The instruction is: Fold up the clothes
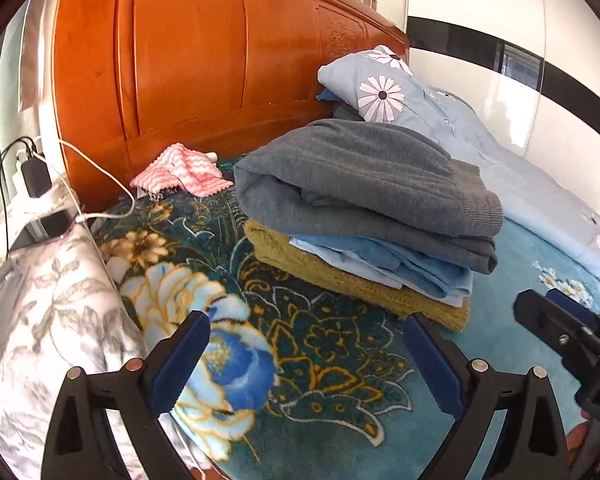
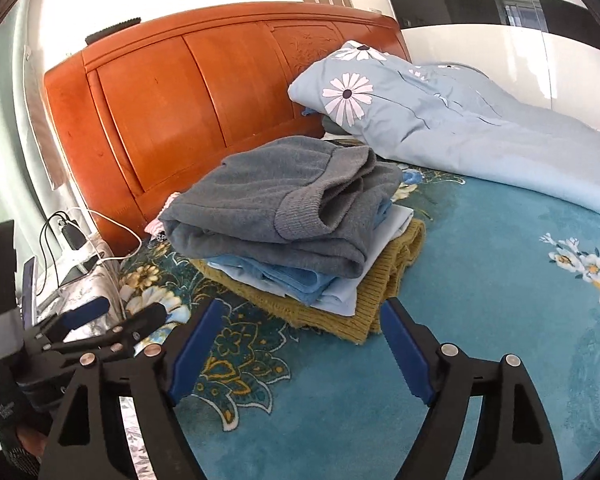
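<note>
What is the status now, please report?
Left gripper open, empty; right gripper open, empty. Grey sweater folded atop stack on blanket. Nothing blocking the stack.

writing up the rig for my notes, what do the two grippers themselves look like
Both match. The left gripper and the right gripper each have black plastic arms with triangular cut-outs, silver round pivot pins, and two flat blue pads with finely toothed edges. The right gripper, seen from the left wrist camera, shows small silver screws on its black body. No cables or sleeves show.
</note>
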### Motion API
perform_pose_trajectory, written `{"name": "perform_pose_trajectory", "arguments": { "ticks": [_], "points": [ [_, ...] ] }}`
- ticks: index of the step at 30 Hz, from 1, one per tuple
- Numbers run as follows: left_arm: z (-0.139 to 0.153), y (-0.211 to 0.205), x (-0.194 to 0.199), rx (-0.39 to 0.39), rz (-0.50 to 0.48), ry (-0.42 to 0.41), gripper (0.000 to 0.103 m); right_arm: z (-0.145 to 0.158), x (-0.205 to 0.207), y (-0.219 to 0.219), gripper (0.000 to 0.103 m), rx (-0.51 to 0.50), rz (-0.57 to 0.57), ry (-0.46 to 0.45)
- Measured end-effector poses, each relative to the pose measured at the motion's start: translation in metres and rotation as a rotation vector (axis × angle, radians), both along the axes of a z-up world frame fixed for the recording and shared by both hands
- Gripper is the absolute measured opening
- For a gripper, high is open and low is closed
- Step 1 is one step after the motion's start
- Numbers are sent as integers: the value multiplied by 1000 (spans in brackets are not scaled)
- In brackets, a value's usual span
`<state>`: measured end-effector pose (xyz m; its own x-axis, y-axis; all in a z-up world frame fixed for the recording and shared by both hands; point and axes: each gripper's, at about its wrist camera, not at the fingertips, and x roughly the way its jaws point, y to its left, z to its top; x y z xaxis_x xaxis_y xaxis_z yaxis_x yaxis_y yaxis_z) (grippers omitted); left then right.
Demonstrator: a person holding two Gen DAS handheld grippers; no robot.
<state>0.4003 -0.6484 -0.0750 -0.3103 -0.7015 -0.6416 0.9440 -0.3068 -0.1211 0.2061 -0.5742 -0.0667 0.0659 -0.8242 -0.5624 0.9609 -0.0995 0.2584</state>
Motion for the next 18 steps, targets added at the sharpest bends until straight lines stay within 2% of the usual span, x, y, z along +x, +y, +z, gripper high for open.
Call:
{"name": "perform_pose_trajectory", "arguments": {
  "ticks": [3, 7, 18],
  "points": [
    [0, 4, 0, 10, 14, 17, 103, -1, 7, 0, 101, 15, 29, 42],
    [8, 9, -4, -19, 36, -32, 103, 2, 8, 5, 101, 7, 20, 72],
    [29, 25, -5, -83, 95, -60, 103, 14, 7, 19, 101, -24, -10, 90]
  ]
}}
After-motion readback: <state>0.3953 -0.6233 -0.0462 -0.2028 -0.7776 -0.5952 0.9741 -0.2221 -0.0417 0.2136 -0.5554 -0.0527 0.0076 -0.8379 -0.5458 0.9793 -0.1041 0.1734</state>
